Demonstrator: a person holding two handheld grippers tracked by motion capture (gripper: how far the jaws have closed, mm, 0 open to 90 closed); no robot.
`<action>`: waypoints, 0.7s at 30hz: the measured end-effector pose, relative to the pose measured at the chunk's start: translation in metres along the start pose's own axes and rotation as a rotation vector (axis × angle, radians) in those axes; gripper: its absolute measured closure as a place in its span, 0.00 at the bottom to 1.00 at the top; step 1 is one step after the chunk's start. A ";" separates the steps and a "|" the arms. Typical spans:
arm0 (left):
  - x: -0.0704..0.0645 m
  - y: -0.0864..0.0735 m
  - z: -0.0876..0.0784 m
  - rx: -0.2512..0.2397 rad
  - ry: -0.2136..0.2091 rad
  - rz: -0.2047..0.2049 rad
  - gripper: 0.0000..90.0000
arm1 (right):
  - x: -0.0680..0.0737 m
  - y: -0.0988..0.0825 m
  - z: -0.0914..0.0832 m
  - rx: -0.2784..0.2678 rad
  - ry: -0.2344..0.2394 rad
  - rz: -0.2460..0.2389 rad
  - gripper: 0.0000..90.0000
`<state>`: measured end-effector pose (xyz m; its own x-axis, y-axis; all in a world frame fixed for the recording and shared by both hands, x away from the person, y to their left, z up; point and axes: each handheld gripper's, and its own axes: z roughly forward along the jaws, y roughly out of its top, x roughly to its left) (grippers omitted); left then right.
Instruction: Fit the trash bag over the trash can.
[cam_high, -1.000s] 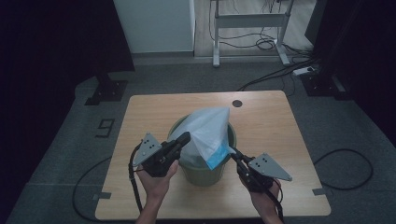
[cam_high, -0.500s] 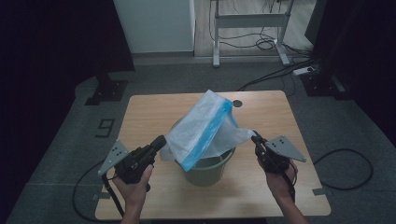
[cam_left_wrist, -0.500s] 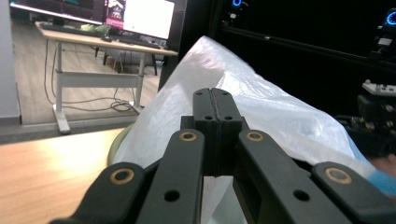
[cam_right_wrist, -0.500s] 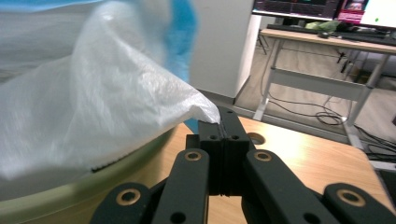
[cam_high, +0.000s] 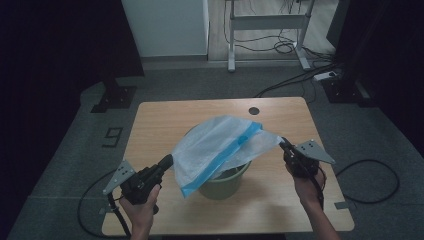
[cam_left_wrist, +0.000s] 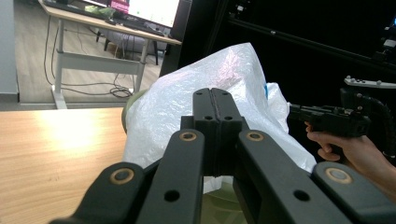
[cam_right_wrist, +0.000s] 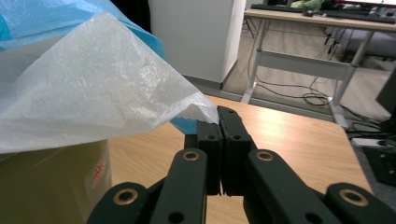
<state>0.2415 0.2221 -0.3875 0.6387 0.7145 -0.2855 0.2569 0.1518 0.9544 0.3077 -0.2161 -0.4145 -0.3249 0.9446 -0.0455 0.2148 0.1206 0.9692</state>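
We hold the bag (cam_high: 220, 147) stretched over the bin (cam_high: 222, 182), left gripper (cam_high: 167, 161) and right gripper (cam_high: 284, 145) both clamped on its edges; overpulling risks tearing or slipping.

Dim room, grey carpet floor (cam_high: 75, 125), white cabinet (cam_high: 165, 25), metal-legged desk (cam_high: 265, 22), cables (cam_high: 285, 47), wooden table (cam_high: 150, 125)

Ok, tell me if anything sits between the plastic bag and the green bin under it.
Nothing visible does. The plastic bag hangs stretched over the green bin, pinched at its edges by the left gripper and the right gripper. The wooden table around the bin is bare.
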 end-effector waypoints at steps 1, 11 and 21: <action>0.000 -0.001 0.001 0.001 -0.001 -0.002 1.00 | -0.001 -0.001 0.000 -0.002 0.013 0.006 0.95; -0.002 -0.003 0.003 -0.001 -0.002 -0.011 1.00 | 0.004 -0.009 -0.036 -0.049 0.092 0.057 0.42; -0.007 -0.005 0.010 0.000 0.002 -0.019 1.00 | 0.018 -0.025 -0.064 -0.047 0.169 0.024 0.40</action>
<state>0.2430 0.2100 -0.3913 0.6320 0.7130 -0.3035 0.2690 0.1655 0.9488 0.2376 -0.2214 -0.4239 -0.4709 0.8821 0.0150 0.1821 0.0805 0.9800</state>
